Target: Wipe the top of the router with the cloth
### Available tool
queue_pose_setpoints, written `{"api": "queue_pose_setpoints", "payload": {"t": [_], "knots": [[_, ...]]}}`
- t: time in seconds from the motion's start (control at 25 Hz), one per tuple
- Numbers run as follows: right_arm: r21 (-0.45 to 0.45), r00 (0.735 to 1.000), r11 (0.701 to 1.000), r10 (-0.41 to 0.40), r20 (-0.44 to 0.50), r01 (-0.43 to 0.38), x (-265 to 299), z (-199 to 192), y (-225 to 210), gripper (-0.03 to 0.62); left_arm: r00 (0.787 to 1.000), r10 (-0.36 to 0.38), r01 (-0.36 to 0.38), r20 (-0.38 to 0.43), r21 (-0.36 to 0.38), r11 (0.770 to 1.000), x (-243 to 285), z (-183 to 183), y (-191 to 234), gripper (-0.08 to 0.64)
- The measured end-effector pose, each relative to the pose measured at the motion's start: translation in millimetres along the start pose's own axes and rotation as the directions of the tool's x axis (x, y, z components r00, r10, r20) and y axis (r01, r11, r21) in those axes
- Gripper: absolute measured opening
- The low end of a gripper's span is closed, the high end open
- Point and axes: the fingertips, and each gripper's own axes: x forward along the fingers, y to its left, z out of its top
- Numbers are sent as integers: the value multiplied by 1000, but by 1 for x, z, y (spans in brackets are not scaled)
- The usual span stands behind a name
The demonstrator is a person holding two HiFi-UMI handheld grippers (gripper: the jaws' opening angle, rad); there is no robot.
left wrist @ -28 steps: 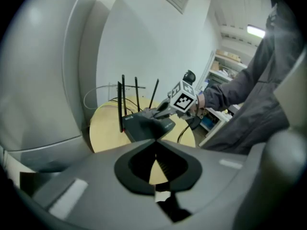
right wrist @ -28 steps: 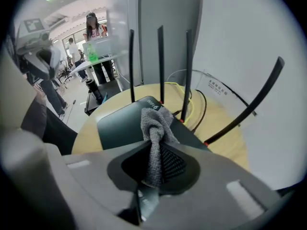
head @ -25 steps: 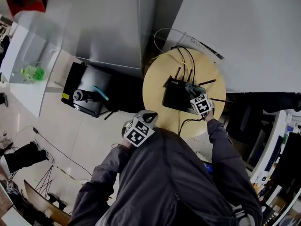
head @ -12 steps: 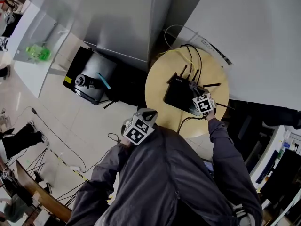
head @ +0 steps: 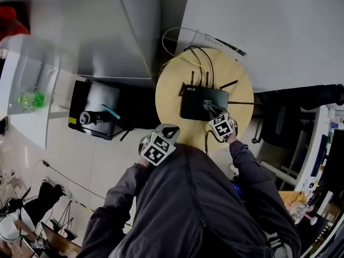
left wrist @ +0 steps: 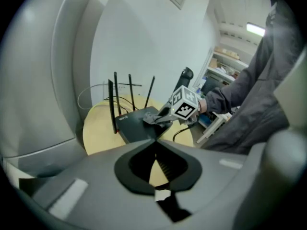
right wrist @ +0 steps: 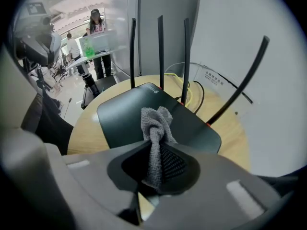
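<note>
A black router (head: 194,104) with several upright antennas lies on a round wooden table (head: 171,98). My right gripper (head: 213,113) is shut on a bunched grey cloth (head: 206,107), and the cloth's end rests on the middle of the router's top. In the right gripper view the cloth (right wrist: 154,122) hangs out between the jaws of the right gripper (right wrist: 152,146) onto the router (right wrist: 123,116). My left gripper (head: 158,147) is held back by the person's body, off the table. In the left gripper view the left gripper (left wrist: 154,141) is shut on nothing and faces the router (left wrist: 135,127).
Black and yellow cables (head: 200,58) run off the table's far edge, and one cable (head: 207,138) runs off the near edge. A black case (head: 97,114) sits on the floor to the left. Grey cabinets (head: 129,26) stand behind. A dark chair (head: 277,125) stands at the right.
My right gripper has slid the cloth from the router's right end to the middle of its top. The head view has shifted; the left gripper stays by the body.
</note>
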Motion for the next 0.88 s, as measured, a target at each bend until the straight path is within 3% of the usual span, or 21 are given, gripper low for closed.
{"api": "queue_pose_setpoints", "payload": {"t": [0.24, 0.48, 0.72, 0.88], "knots": [[89, 999, 995, -33, -8, 34, -12, -21, 26, 35, 993, -108, 114, -50, 121, 986, 5, 8, -7, 0], [126, 998, 990, -68, -14, 69, -18, -31, 39, 35, 982, -171, 183, -85, 167, 969, 10, 5, -11, 0], [88, 999, 996, 4, -48, 0, -18, -33, 42, 35, 982, -172, 182, -73, 166, 969, 12, 12, -11, 0], [108, 1000, 994, 24, -10, -23, -22, -21, 14, 35, 991, -129, 133, -42, 114, 984, 15, 17, -5, 0]]}}
